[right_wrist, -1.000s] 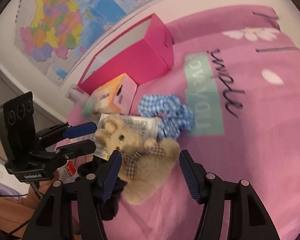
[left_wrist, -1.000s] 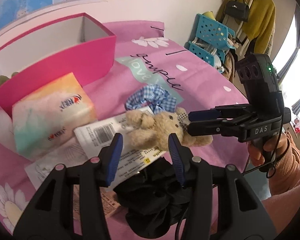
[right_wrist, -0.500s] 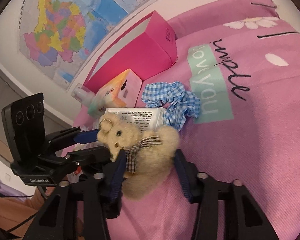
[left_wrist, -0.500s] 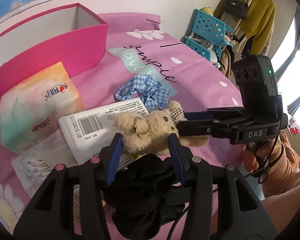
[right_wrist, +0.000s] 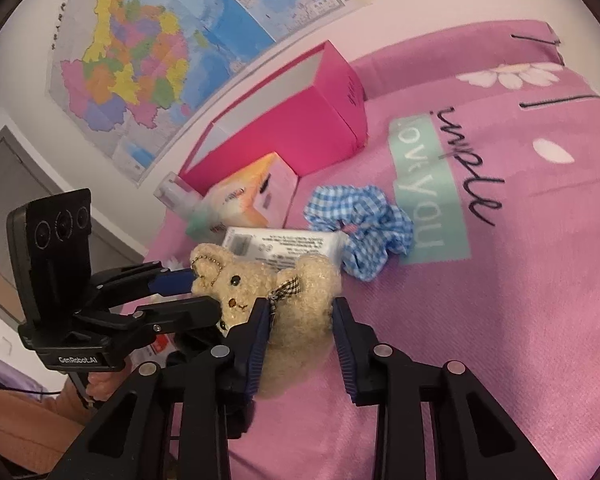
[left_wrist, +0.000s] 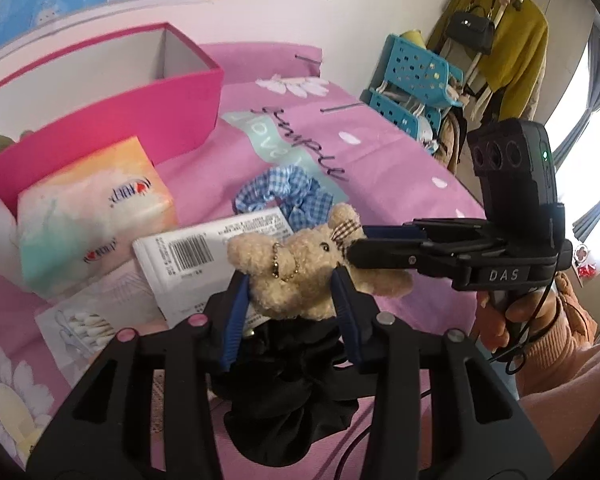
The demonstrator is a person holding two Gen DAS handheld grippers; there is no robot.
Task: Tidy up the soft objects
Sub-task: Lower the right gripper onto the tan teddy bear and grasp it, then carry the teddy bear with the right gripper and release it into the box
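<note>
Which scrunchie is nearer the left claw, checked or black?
The black scrunchie: it lies right under the left claw, below the teddy bear. The blue-checked scrunchie sits farther out, beyond the white packet.

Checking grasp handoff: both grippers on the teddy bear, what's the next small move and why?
Probably lift it toward the pink box. The left gripper and right gripper both pinch the teddy bear, which sits over the black scrunchie; the box stands open behind.
</note>
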